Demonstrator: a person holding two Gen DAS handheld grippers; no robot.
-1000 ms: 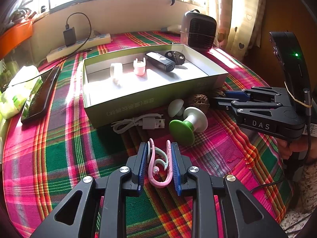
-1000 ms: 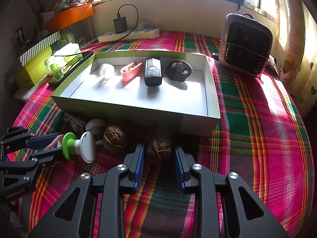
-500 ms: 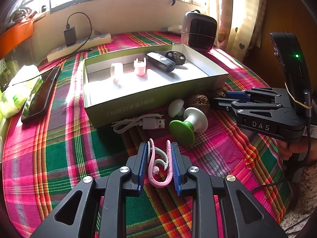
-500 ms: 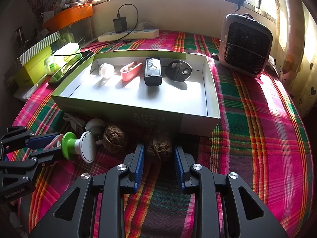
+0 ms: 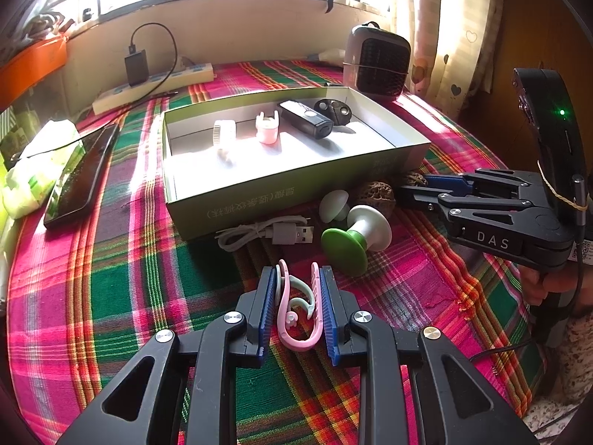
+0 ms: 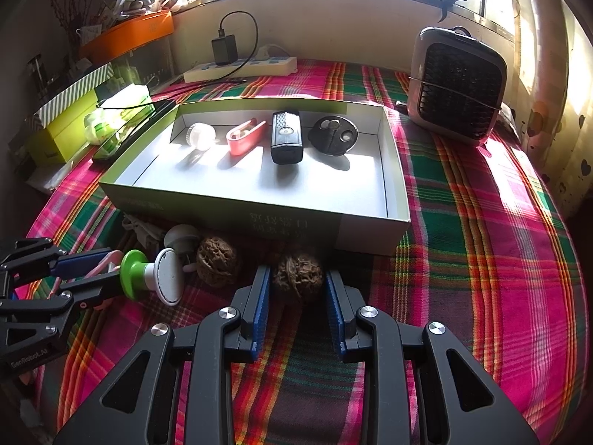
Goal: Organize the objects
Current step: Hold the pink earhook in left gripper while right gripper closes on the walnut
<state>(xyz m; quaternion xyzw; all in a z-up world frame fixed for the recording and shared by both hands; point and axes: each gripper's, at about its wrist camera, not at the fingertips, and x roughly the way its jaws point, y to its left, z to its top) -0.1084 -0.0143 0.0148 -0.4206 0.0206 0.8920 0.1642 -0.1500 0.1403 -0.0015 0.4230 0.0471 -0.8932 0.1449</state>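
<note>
My left gripper (image 5: 297, 274) is shut on a pink and grey hook clip (image 5: 296, 333) just above the plaid cloth. My right gripper (image 6: 296, 272) is shut on a brown walnut (image 6: 298, 278) in front of the green box (image 6: 222, 204). The box (image 5: 296, 189) holds a white cap (image 6: 202, 135), a pink clip (image 6: 244, 139), a black device (image 6: 285, 141) and a round black piece (image 6: 333, 135). Before the box lie a second walnut (image 6: 217, 261), a green and white spool (image 6: 148, 274), a white knob (image 5: 333, 205) and a USB cable (image 5: 270, 233). The right gripper (image 5: 411, 185) also shows in the left wrist view.
A small heater (image 6: 457, 85) stands at the back right. A power strip (image 6: 241, 68) with a charger lies along the back wall. A phone (image 5: 81, 174) and a tissue pack (image 5: 33, 170) lie left of the box. The table edge curves round the near right.
</note>
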